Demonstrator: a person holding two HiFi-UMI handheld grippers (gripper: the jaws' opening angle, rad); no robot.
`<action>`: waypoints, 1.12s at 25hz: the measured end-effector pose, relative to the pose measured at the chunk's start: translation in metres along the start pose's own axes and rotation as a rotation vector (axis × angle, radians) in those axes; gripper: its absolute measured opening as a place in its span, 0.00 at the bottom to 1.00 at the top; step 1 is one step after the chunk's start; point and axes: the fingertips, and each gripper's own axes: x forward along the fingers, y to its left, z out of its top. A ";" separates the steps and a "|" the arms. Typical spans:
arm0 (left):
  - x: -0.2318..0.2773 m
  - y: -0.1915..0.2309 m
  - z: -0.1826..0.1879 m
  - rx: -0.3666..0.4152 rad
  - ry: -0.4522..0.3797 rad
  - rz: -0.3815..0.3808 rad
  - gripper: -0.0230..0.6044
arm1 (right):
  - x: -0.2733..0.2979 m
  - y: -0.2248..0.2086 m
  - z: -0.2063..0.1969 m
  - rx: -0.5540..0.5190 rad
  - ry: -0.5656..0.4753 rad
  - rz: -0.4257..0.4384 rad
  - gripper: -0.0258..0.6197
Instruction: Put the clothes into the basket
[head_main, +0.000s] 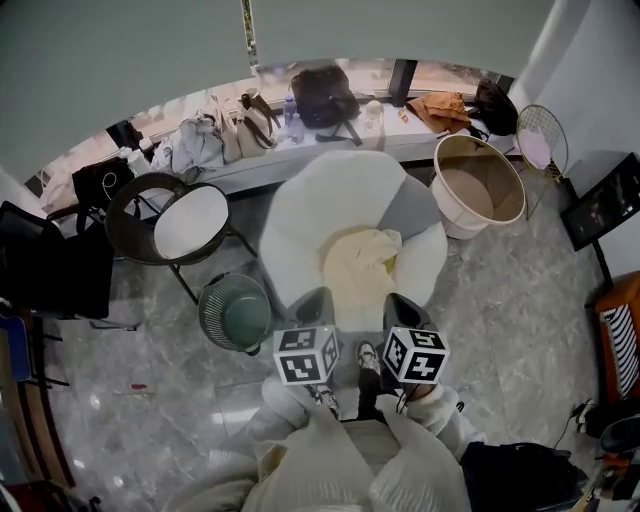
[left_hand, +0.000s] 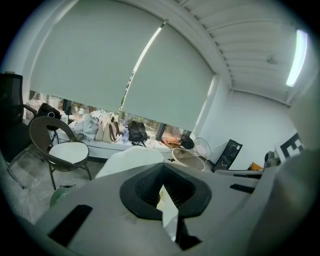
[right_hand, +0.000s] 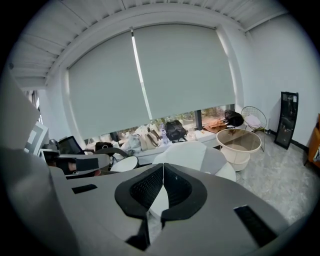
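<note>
Office lounge/break rm indicated: roller blinds (right_hand: 175, 70) fitted over curved window (right_hand: 210, 111), bags (head_main: 322, 97) left on sill (head_main: 262, 166), chairs (head_main: 125, 215) set on polished stone floor (head_main: 500, 320).

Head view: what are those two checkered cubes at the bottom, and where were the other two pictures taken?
No robot: a person holds a claw tool in each hand. The cubes are part of the left claw and right claw. The head view comes from a camera on the person's head; the other two cameras ride on the claws, looking along their jaws. A cream garment lies on a white chair, a basket beside it. The left claw is shut on a strip of the garment; the right claw is shut, on cloth or not I cannot tell.
</note>
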 end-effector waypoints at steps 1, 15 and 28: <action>0.003 0.003 0.000 -0.003 0.000 0.011 0.03 | 0.005 -0.001 0.001 -0.001 0.002 0.008 0.08; 0.090 0.017 0.012 -0.025 0.057 0.133 0.03 | 0.093 -0.052 0.030 0.012 0.070 0.076 0.08; 0.195 0.046 -0.052 -0.040 0.182 0.177 0.03 | 0.193 -0.122 -0.025 0.076 0.190 0.067 0.08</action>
